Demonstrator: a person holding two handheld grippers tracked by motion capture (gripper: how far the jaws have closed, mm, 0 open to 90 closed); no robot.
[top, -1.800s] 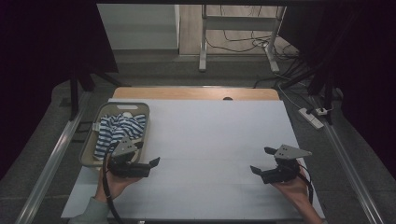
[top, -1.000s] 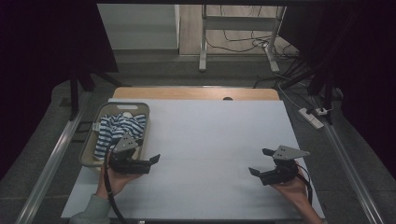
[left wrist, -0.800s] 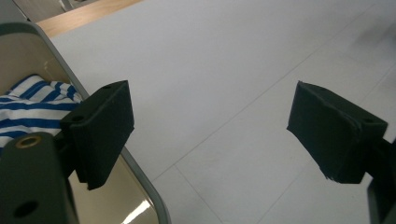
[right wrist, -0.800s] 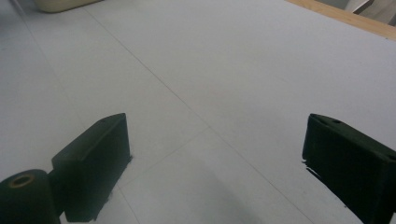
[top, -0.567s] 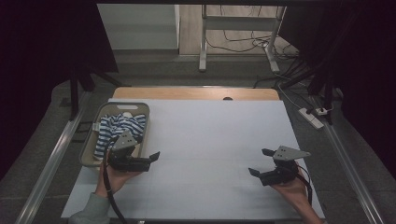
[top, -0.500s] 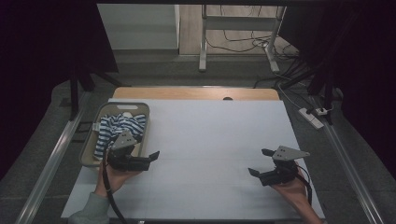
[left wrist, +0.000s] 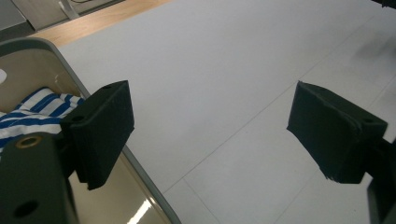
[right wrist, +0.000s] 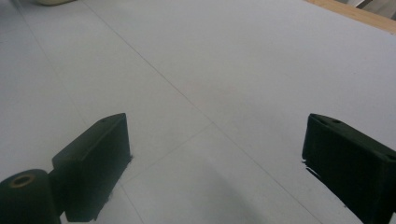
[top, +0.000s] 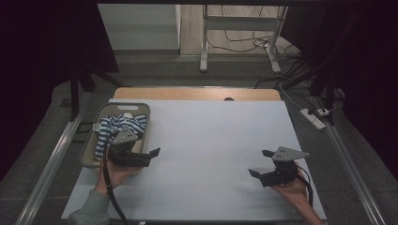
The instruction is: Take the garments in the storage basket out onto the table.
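A tan basket stands at the left edge of the white table sheet, with a blue-and-white striped cloth heaped in it. My left gripper is open and empty, low over the sheet beside the basket's near right corner. In the left gripper view, its gripper has the basket rim and the striped cloth just behind the left pad. My right gripper is open and empty over the sheet's near right part. In the right gripper view, its gripper faces bare sheet.
The wooden table edge runs along the far side of the sheet. A power strip and cables lie on the floor to the right. Metal rails flank the table. A sliver of the basket peeks in at the right gripper view's top left.
My left gripper has crept a little forward along the basket's right side, jaws still open. The right gripper has hardly moved.
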